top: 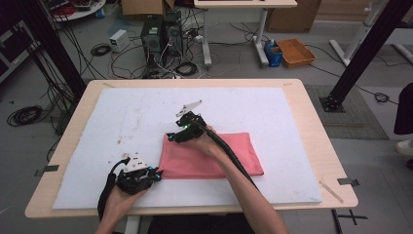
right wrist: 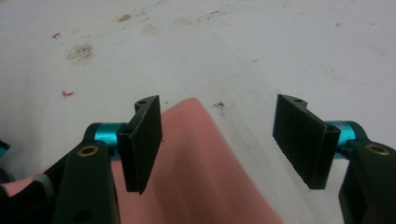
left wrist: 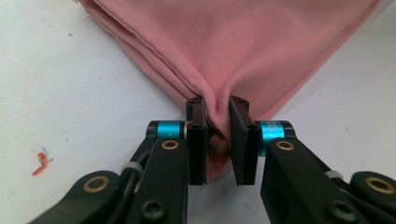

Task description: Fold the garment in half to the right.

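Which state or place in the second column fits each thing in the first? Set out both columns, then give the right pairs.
Column one:
1. left gripper
2. right gripper
3. pink cloth
4. white mat

Column two:
A. folded flat on the mat
B. jaws wide apart over a cloth corner
C. stained, covering the wooden table
D. jaws closed on a cloth corner

Pairs: 1-D, 2-B, 3-A, 4-C
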Motion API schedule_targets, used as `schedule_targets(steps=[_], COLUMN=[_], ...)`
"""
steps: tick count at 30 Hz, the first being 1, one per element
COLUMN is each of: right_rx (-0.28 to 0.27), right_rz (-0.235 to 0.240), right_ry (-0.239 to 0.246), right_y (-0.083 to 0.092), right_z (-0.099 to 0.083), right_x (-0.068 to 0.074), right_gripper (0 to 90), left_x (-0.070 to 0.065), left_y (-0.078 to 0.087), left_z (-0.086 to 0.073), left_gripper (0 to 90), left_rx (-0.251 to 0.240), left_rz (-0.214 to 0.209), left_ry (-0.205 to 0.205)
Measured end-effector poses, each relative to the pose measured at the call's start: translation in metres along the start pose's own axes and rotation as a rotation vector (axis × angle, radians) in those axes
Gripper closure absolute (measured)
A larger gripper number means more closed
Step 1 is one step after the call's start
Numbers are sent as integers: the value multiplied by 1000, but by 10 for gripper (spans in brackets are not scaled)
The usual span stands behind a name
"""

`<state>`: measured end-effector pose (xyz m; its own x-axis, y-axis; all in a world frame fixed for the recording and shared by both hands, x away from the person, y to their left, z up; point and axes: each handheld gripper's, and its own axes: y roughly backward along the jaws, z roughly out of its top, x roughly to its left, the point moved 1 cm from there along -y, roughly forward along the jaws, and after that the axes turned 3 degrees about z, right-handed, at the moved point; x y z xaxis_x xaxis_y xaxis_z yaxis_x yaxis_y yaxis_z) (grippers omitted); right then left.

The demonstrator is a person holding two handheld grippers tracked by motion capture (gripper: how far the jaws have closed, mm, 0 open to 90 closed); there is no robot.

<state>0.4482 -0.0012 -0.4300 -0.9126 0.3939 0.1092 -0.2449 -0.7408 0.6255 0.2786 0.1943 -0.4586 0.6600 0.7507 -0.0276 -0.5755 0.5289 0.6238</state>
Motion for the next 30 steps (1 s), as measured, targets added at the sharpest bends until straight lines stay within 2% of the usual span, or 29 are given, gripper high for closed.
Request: schedule_targets(steps=[3,7,13,18,24,28,30], right_rx=[22,23,48,74,83,80,80], right_rz=[8,30,63,32,25,37,47], right_ry=[-13,-32,1,50,49,61,69], right_y=[-12,-23,-34,-40,-40,-40,-40], right_z=[0,0,-3,-3,-2,-2,-2], right_x=[0,-1,1,8,10,11,11], right_gripper=[339,345,395,444,513,593,660], left_x=[1,0,1,2,2,2,2], left_y=[0,0,0,0,0,0,0], left_z=[0,0,0,0,0,0,0], left_gripper=[782,781,780,780,779,779,779], left_rx=[-1,-3,-6,0,-1,-2,0], left_rz=[-6,-3,-11,-11,-12,-12,-11], left_ry=[6,4,18,8,12,12,8])
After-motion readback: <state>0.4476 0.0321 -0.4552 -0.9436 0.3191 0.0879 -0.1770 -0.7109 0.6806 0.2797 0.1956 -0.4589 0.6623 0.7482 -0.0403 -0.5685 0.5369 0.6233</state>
